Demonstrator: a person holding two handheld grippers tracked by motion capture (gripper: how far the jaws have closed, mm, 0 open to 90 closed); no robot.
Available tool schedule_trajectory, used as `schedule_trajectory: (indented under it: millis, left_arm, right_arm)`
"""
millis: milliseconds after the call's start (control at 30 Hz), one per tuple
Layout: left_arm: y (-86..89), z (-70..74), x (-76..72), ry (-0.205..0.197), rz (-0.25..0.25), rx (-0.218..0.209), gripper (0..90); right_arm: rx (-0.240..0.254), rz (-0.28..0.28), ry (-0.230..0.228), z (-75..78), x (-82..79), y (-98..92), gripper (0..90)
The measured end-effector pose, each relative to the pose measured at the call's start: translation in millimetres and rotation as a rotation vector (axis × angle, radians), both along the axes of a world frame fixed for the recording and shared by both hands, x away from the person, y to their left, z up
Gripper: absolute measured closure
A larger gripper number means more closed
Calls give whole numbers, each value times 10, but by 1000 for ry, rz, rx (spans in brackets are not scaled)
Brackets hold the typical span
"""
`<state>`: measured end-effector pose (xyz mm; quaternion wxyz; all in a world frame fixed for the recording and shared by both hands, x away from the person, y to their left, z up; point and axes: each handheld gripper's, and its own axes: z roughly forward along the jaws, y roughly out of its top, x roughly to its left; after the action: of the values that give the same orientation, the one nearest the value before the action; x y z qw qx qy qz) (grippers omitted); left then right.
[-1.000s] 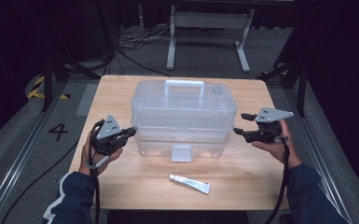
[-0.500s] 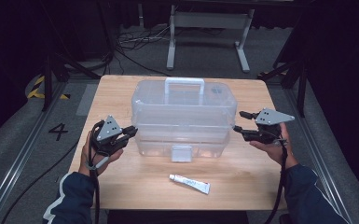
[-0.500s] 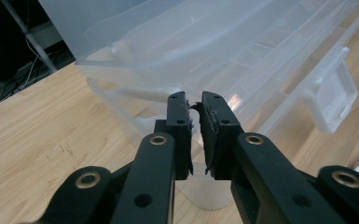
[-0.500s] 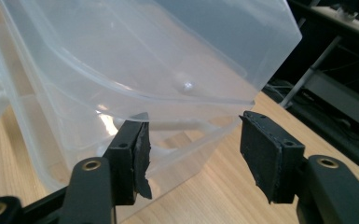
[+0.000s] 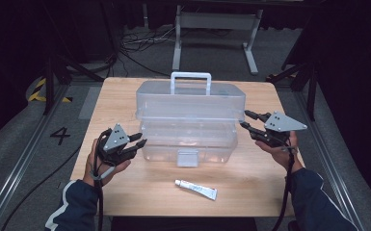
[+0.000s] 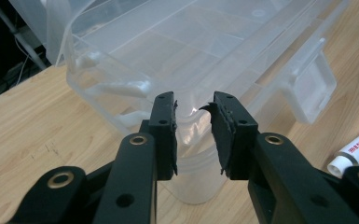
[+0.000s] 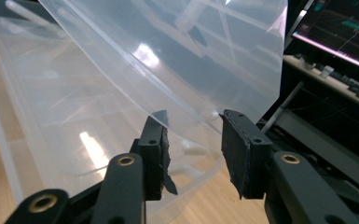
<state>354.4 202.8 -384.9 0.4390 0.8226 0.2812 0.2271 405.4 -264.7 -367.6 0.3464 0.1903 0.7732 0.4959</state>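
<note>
With the clear plastic box at table centre, left gripper just opening, jaws parted at its left end, and right gripper just closing, jaws spread astride the lid edge, seat both evenly before lifting.

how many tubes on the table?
1. The white tube lies on the wooden table near its front edge, in front of the clear plastic box. The box looks empty.
</note>
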Motion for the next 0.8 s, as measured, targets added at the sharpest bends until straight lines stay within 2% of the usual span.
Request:
schedule_trajectory:
  millis: [133,333,533,633,800]
  left_arm:
    - [-15,-1,-23,2,-17,1,684]
    - [-80,-27,-41,3,-39,35,658]
    - [-160,-41,-43,5,-80,39,618]
    - [-201,-54,-46,3,-100,42,595]
    - [-253,-68,-38,5,-110,45,578]
  right_arm:
    - [9,-7,-44,25,-7,41,654]
    - [22,-35,-72,49,5,64,673]
    - [34,-71,-111,82,19,94,709]
    - [69,-100,-131,118,44,108,756]
    - [72,-157,-162,158,79,172,778]
